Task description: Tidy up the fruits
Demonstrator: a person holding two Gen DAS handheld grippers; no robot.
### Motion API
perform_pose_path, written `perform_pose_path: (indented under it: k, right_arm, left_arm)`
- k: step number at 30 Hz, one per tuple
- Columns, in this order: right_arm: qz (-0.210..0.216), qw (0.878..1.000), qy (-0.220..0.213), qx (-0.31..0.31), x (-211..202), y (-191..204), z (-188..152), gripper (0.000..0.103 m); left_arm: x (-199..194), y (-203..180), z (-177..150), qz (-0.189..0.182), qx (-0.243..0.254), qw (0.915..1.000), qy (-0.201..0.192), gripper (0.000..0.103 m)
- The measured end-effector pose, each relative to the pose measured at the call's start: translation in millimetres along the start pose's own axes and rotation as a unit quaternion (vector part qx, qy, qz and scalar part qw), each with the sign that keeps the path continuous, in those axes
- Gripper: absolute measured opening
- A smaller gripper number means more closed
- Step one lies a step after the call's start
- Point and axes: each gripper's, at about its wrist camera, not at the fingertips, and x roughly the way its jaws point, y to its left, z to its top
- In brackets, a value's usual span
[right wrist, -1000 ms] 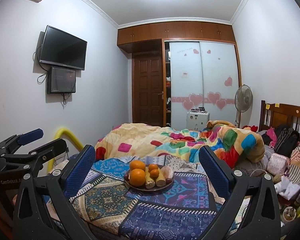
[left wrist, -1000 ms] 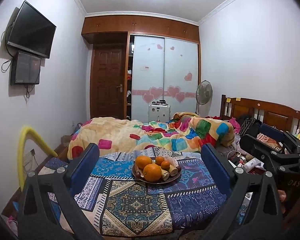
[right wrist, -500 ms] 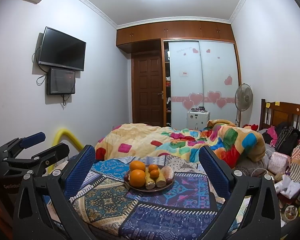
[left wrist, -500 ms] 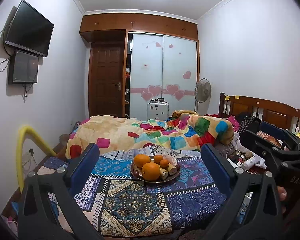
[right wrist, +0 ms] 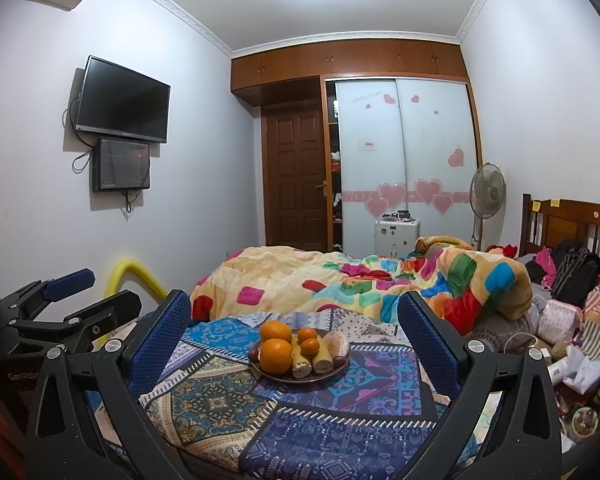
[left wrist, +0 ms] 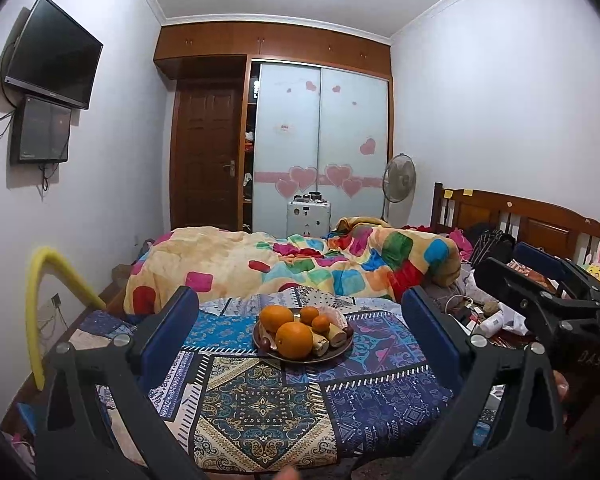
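A dark round plate [left wrist: 342, 350] [right wrist: 332, 372] sits on a patterned patchwork cloth [left wrist: 260, 400] [right wrist: 220, 404]. It holds two large oranges [left wrist: 294, 338] [right wrist: 275, 354], two small tangerines [left wrist: 321, 323] [right wrist: 310, 346], pale banana pieces [right wrist: 300, 362] and small dark fruits. My left gripper [left wrist: 300, 312] is open and empty, well short of the plate. My right gripper [right wrist: 294, 310] is open and empty, also short of it. Each gripper shows at the edge of the other's view, the right one [left wrist: 540, 292] and the left one [right wrist: 60, 300].
A bed with a colourful quilt [left wrist: 300, 264] lies behind the cloth. A yellow foam tube [left wrist: 44, 292] curves at the left. Clutter and bags [right wrist: 560, 320] lie at the right by the wooden headboard. A wardrobe, door, fan and wall television stand behind.
Both grippers have edged slightly closer to the plate, which sits a little lower and larger in view. Both stay open.
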Motion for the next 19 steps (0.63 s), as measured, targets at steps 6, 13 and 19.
perform_pose_path:
  k: [6,13,19]
  right_arm:
    - [-0.001,1.0,-0.001,0.002,0.0,0.7,1.1,0.103]
    - [0.001,1.0,-0.001,0.003,-0.7,1.9,2.4,0.103]
    - [0.001,1.0,-0.003,0.002,-1.8,4.0,3.0,0.103]
  left_arm:
    - [-1.9,-0.6,0.2,0.001,0.001,1.0,-0.001,0.103]
    - [-4.9,-3.4,0.1,-0.001,0.007,1.0,-0.002,0.103]
    - [-5.1,-4.2,0.4,-0.001,0.007,1.0,-0.002,0.103]
